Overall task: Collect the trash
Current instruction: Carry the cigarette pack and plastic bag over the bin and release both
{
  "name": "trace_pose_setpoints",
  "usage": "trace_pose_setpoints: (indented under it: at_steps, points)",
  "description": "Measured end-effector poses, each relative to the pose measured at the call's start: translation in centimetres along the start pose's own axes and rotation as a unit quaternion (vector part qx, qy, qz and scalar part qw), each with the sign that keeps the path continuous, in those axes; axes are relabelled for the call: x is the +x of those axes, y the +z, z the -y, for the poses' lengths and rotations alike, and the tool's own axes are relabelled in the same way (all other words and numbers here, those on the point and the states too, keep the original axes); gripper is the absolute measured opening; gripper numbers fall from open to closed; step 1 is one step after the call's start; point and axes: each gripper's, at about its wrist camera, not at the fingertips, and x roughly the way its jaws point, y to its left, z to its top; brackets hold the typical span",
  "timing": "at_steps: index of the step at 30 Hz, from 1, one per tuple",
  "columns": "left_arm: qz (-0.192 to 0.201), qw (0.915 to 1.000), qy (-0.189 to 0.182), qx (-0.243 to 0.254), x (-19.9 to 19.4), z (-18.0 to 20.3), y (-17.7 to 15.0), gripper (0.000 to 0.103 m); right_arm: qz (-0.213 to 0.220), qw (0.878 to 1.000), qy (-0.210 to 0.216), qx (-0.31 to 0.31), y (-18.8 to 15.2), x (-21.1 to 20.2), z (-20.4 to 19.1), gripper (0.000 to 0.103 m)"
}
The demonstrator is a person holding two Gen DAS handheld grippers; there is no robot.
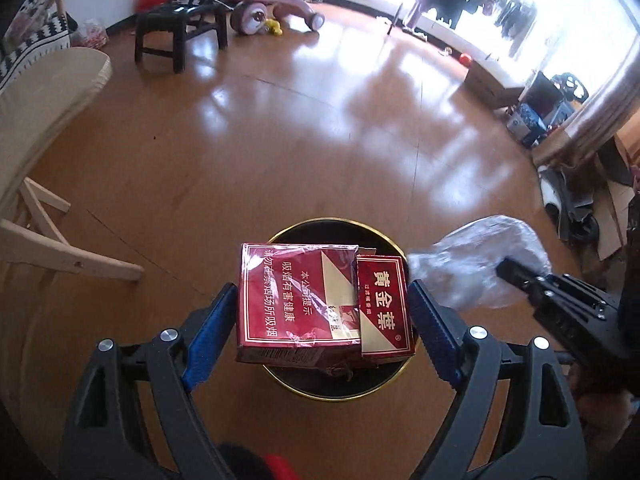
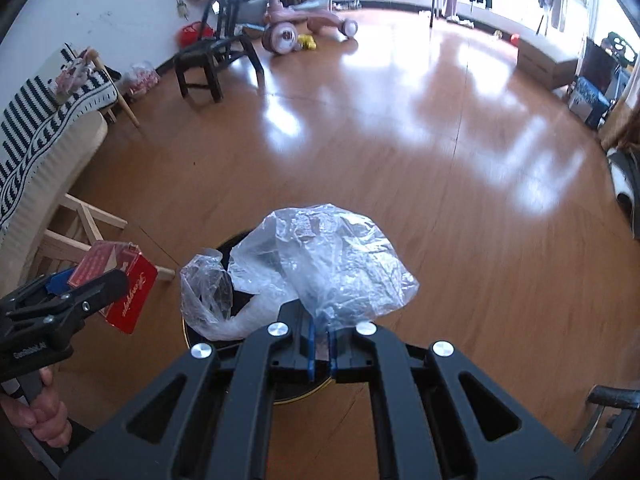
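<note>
My left gripper (image 1: 320, 292) is shut on red cigarette packs (image 1: 296, 300): a larger box in torn cellophane with a smaller pack beside it, squeezed between the blue pads (image 1: 208, 332). They hang right above a round black bin with a gold rim (image 1: 320, 394). My right gripper (image 2: 321, 332) is shut on a crumpled clear plastic bag (image 2: 320, 256), which drapes over the same bin (image 2: 188, 340). In the right wrist view the left gripper (image 2: 96, 276) and its red packs (image 2: 132, 296) are at the left. In the left wrist view the bag (image 1: 476, 256) and the right gripper (image 1: 516, 276) are at the right.
The bin stands on a glossy wooden floor. A pale wooden frame with a cushion (image 1: 48, 112) is at the left. A black chair (image 1: 180, 20) and a pink tricycle (image 1: 272, 4) are at the back, boxes (image 1: 492, 80) and clutter at the right. A person's hand (image 2: 40, 412) holds the left gripper.
</note>
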Motion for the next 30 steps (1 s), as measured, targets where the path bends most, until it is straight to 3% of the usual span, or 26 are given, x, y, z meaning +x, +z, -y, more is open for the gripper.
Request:
trace_pose_setpoints:
  at_steps: [10,25,27,29,30]
  points:
    - [-0.025,0.9996,-0.001,0.016,3.3,0.6,-0.4,0.083,-0.048,0.999,-0.002,-0.013,-0.8,6.3,-3.0,0.005]
    - [-0.042,0.999,-0.009,-0.016,4.1,-0.4,-0.5,0.087,-0.072,0.997,0.025,-0.005,0.8,7.5,-2.6,0.006]
    - [-0.043,0.9989,-0.01,-0.016,4.2,-0.4,-0.6,0.091,-0.07,0.997,0.027,-0.008,0.9,7.3,-2.5,0.017]
    - [-0.039,0.999,-0.01,-0.018,4.1,-0.5,-0.6,0.092,-0.057,0.998,0.028,-0.006,0.9,6.8,-2.3,0.079]
    - [-0.035,0.9991,-0.011,-0.02,4.0,-0.6,-0.6,0.092,-0.04,0.999,0.026,-0.003,0.9,6.3,-2.3,0.082]
